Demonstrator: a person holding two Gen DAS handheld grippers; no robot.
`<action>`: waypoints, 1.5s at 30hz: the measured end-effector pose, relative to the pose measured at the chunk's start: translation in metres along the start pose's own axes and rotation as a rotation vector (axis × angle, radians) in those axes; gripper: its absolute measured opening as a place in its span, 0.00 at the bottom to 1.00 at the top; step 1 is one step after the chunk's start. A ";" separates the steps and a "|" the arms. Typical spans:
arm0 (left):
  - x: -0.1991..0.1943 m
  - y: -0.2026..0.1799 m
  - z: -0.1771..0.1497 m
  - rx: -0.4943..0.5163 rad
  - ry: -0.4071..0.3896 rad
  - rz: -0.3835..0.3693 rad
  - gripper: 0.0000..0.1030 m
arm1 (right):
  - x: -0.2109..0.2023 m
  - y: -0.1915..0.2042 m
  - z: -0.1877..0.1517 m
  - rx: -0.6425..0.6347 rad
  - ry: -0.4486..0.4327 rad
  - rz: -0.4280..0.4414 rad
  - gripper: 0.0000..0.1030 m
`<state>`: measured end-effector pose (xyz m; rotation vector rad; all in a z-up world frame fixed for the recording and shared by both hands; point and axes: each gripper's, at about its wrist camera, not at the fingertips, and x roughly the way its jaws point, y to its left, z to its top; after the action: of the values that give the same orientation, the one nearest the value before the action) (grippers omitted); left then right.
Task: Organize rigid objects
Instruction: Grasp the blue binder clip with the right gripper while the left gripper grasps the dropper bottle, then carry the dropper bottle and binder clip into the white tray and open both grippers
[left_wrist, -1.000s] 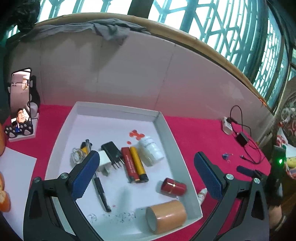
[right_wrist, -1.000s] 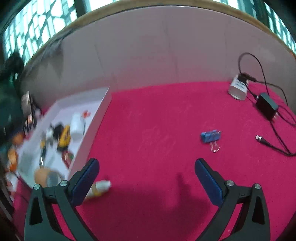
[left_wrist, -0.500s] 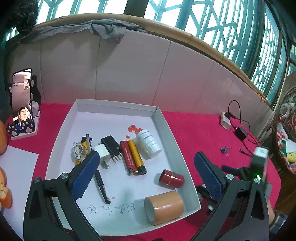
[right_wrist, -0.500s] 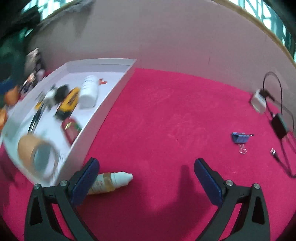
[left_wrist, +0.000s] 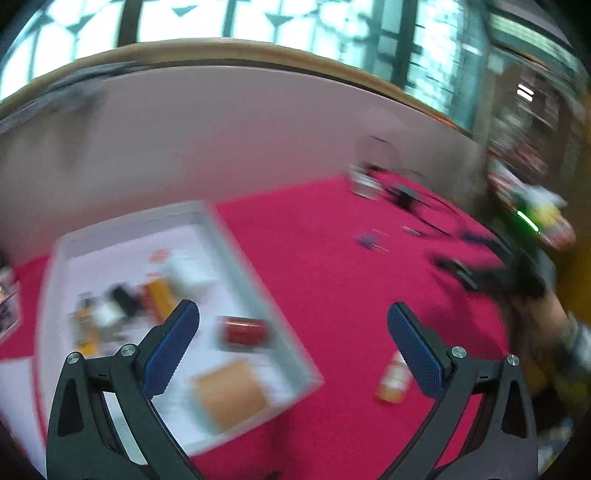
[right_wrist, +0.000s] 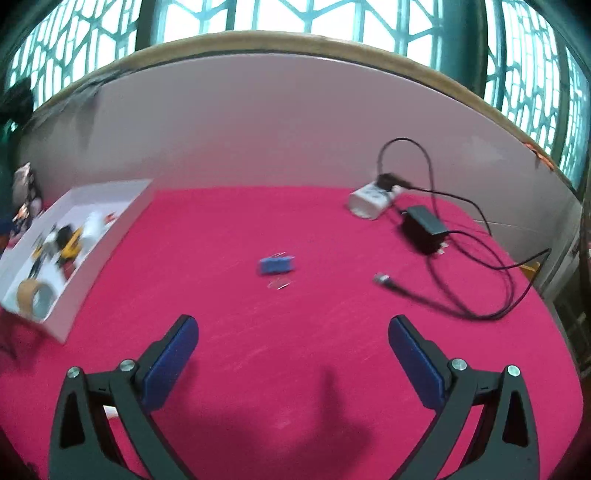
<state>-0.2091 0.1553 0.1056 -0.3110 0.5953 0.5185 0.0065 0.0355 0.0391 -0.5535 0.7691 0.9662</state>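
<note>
The right claw (right_wrist: 291, 354), spread wide and empty, has swung away from the little bottle (left_wrist: 394, 376) toward the blue clip (right_wrist: 276, 265) straight ahead, while the left claw (left_wrist: 291, 343), also spread, now has the bottle by its right finger.

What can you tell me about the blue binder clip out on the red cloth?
The blue binder clip is small, with a blue body and thin wire handles, one showing above it and one lying toward the camera. It lies alone on the red cloth, well right of the white tray and left of the black cable's plug. Nothing touches it; the right gripper is open and short of it.
</note>
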 end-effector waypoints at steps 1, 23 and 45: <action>0.003 -0.014 -0.004 0.029 0.015 -0.058 1.00 | 0.008 -0.003 0.005 -0.019 0.006 -0.002 1.00; 0.061 -0.100 -0.038 0.274 0.191 -0.233 0.99 | 0.099 0.026 0.023 0.009 0.205 0.160 0.30; 0.089 -0.099 -0.059 0.282 0.317 -0.127 0.19 | 0.019 -0.006 -0.018 0.307 0.122 0.312 0.30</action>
<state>-0.1193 0.0815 0.0182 -0.1612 0.9391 0.2576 0.0120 0.0296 0.0137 -0.2285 1.1142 1.0806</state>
